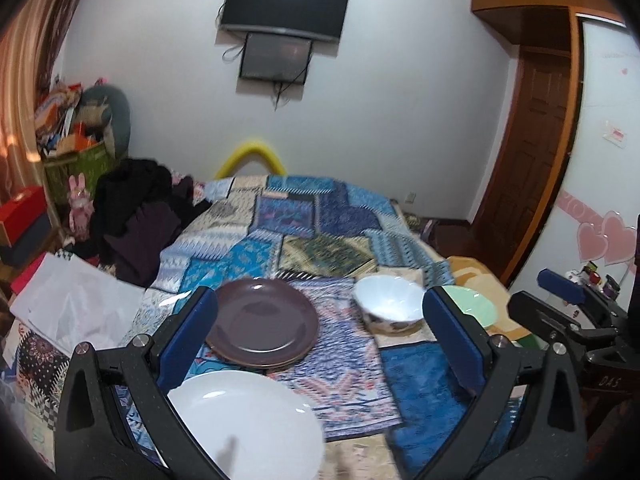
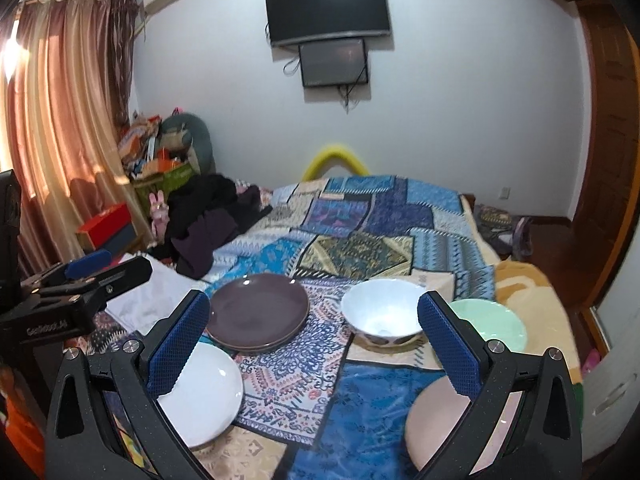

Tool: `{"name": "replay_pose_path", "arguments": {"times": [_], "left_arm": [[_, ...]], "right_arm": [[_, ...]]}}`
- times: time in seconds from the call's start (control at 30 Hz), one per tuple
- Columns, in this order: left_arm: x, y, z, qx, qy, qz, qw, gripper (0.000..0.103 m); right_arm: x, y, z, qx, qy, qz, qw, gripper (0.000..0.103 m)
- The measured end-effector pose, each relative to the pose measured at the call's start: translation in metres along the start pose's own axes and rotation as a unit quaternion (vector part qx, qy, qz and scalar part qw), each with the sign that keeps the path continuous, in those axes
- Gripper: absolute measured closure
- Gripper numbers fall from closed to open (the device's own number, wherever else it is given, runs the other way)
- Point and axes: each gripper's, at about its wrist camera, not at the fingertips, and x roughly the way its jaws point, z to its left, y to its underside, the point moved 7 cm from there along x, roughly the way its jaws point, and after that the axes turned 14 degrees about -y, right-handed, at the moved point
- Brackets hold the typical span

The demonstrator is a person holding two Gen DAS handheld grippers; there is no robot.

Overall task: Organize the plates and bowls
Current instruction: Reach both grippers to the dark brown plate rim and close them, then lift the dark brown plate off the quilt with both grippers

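Both claws, left claw (image 1: 320,332) and right claw (image 2: 314,330), hang spread wide above the purple plate (image 1: 262,326).

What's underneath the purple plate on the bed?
The purple plate sits on at least one more plate, only its rim showing. The lower plate's face is covered; below is the patterned bedspread.

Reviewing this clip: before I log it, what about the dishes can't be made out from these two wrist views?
- Pink plate: right wrist view only, partly behind the right claw; rim cut off.
- Green bowl: left wrist view, left claw finger covers its near side.
- White plate: blurred in the left wrist view.
- Purple plates: stack count unclear.
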Motion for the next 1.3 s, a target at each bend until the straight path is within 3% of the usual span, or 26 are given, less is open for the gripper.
{"name": "replay_pose_path", "arguments": {"times": [0.13,0.2,0.43,0.5,0.63,0.77,0.87,1.17,1.3], "left_arm": [[0.032,0.002,0.029,0.007,-0.032,0.016,0.9993,0.002],[0.048,0.003,0.042,0.008,-0.039,0.031,0.9987,0.015],[0.118,0.008,0.088,0.013,-0.064,0.077,0.9949,0.028],[0.140,0.013,0.095,0.025,-0.062,0.097,0.9931,0.035],[0.188,0.032,0.108,0.028,-0.039,0.156,0.9866,0.038],[0.229,0.057,0.116,0.030,-0.017,0.220,0.9750,0.050],[0.248,0.072,0.119,0.033,-0.009,0.246,0.9686,0.057],[0.282,0.093,0.110,0.040,0.019,0.276,0.9601,0.073],[0.288,0.097,0.108,0.037,0.024,0.284,0.9578,0.076]], "right_arm": [[0.035,0.003,0.000,0.004,-0.018,0.036,0.999,0.012],[0.052,0.006,0.001,0.003,-0.024,0.054,0.998,0.019],[0.112,0.023,0.001,0.004,-0.039,0.117,0.992,0.037],[0.129,0.030,-0.001,0.011,-0.044,0.139,0.989,0.047],[0.159,0.044,-0.008,0.027,-0.046,0.175,0.983,0.053],[0.184,0.055,-0.019,0.039,-0.039,0.204,0.977,0.061],[0.202,0.062,-0.025,0.050,-0.038,0.222,0.973,0.066],[0.239,0.081,-0.038,0.063,-0.029,0.263,0.962,0.078],[0.243,0.079,-0.041,0.066,-0.025,0.257,0.964,0.079]]}}
